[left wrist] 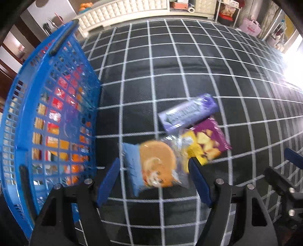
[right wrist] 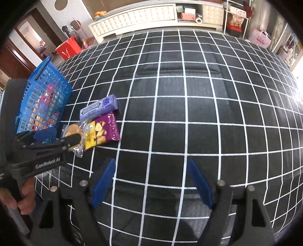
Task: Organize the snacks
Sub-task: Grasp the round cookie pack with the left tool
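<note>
Three snacks lie together on the black grid cloth [left wrist: 189, 66]. A blue and orange bun packet [left wrist: 151, 164] sits between the fingers of my open left gripper [left wrist: 154, 181], blurred by motion. Just beyond it are a purple and yellow packet [left wrist: 206, 143] and a lavender gum pack [left wrist: 187, 112]. The blue basket [left wrist: 24, 98] with several snacks inside stands to the left. In the right wrist view my right gripper [right wrist: 152, 182] is open over bare cloth, right of the gum pack [right wrist: 98, 108], the purple packet [right wrist: 106, 128] and the bun packet [right wrist: 73, 129]. The left gripper [right wrist: 60, 136] hovers there.
A person's hand [right wrist: 24, 196] holds the left gripper's handle. The basket [right wrist: 43, 100] stands at the cloth's left edge. A white tufted cabinet [right wrist: 136, 17], a red box [right wrist: 68, 47], shelves [right wrist: 236, 19] and a pink bag [right wrist: 259, 37] line the far side. Strong glare at right.
</note>
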A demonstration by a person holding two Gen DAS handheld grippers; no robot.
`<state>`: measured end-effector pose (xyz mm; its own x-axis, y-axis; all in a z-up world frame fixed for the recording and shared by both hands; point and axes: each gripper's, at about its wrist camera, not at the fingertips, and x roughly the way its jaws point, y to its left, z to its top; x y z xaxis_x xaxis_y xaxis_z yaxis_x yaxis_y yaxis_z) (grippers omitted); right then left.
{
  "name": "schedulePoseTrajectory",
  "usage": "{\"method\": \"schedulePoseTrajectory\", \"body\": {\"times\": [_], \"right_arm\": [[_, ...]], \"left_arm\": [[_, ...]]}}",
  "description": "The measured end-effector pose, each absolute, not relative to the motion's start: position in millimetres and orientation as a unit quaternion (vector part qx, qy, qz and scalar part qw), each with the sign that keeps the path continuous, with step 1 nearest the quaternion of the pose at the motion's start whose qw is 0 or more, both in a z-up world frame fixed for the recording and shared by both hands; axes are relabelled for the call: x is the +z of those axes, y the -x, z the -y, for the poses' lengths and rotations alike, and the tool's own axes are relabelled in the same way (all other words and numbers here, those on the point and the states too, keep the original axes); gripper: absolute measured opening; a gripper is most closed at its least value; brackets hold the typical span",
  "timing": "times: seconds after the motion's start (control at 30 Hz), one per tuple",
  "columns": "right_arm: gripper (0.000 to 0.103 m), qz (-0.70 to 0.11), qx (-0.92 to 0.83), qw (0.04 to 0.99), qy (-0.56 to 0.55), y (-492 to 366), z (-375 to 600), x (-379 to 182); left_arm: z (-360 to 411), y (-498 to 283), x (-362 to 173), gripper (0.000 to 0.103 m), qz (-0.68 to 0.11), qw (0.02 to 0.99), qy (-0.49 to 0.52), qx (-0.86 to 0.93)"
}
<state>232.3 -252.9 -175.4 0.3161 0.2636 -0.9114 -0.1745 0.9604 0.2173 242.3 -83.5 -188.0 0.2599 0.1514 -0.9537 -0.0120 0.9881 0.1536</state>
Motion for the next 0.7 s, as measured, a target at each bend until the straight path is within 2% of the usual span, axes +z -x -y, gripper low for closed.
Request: {"method": "schedulePoseTrajectory", "body": {"times": [0.27,0.33,0.4,0.47,0.6,0.7], "right_arm": [[0.083,-0.575,0.130,0.807,-0.038,-232.9,258.5,-181.3],[0.083,-0.577,0.127,0.806,-0.037,-231.8,259.1,-182.1],[0.083,-0.579,0.124,0.805,-0.036,-230.8,258.9,-183.4],[0.083,-0.582,0.121,0.803,-0.037,-229.2,259.5,-184.7],[0.083,-0.586,0.116,0.801,-0.037,-227.0,257.2,-182.3],[0.083,-0.584,0.116,0.803,-0.028,-225.6,251.4,-176.3]], "left_arm": [[86.9,-250.6,-208.1,0.073,-0.626,0.779,-0.040,0.020],[89.7,-247.5,-210.9,0.069,-0.621,0.782,-0.049,0.015],[92.2,-243.8,-213.7,0.058,-0.615,0.786,-0.064,0.011],[92.2,-239.3,-211.4,0.054,-0.611,0.789,-0.068,0.005],[94.1,-226.1,-198.7,0.053,-0.603,0.796,-0.042,-0.032],[102.7,-212.2,-179.2,0.053,-0.575,0.814,-0.070,-0.044]]}}
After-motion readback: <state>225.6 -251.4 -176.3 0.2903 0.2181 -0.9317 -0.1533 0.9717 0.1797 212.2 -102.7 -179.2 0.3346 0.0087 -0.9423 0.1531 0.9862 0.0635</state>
